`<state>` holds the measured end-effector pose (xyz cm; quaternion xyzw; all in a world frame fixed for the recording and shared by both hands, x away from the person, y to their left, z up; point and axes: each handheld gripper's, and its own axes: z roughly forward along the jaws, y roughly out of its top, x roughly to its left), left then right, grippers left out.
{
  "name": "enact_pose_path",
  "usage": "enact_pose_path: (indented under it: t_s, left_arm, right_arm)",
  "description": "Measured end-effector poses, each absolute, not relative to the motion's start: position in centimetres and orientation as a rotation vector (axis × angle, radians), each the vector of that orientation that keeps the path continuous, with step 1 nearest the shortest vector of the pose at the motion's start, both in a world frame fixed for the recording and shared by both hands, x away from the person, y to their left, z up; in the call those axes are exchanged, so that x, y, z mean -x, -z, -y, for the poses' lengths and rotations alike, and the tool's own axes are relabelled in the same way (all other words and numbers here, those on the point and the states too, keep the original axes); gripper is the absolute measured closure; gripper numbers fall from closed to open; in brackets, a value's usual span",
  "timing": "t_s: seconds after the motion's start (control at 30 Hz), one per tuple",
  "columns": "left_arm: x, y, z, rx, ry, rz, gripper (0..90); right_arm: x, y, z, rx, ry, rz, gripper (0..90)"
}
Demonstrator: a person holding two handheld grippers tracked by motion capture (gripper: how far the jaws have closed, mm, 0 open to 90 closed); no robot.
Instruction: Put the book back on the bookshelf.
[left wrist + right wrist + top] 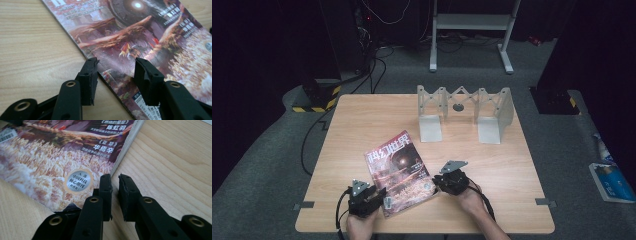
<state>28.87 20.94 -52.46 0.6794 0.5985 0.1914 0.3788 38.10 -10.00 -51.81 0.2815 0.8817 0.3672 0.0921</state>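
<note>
One magazine (399, 172) lies flat and closed on the wooden table (362, 120), near its front edge, turned at a slant between two claws. The left claw (382, 198) sits at the magazine's near left corner; in the left gripper view its jaws stand spread, one over the bare wood just beside the spine edge, the other over the cover, pinching nothing. The right claw (435, 181) is at the magazine's right edge; in the right gripper view its two jaws are nearly together with a narrow gap, at the cover's corner, gripping nothing. Farther back stands one grey folding rack (464, 112) with two feet.
</note>
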Motion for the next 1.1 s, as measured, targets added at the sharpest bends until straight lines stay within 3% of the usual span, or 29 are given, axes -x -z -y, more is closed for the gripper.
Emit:
enact_pose_path:
  t_s: [0.27, 1.1]
  left_arm:
    - [-28.4, 52.3, -20.3, -1.768, -0.508, -1.522, 53.0]
    - [-26.8, 52.5, -18.2, -1.812, -0.469, -1.433, 56.2]
  right_arm:
    - [-36.9, 51.8, 10.4, -0.808, -1.095, -2.641, 85.4]
    - [-32.7, 52.4, 14.1, -0.803, -1.178, -2.598, 83.8]
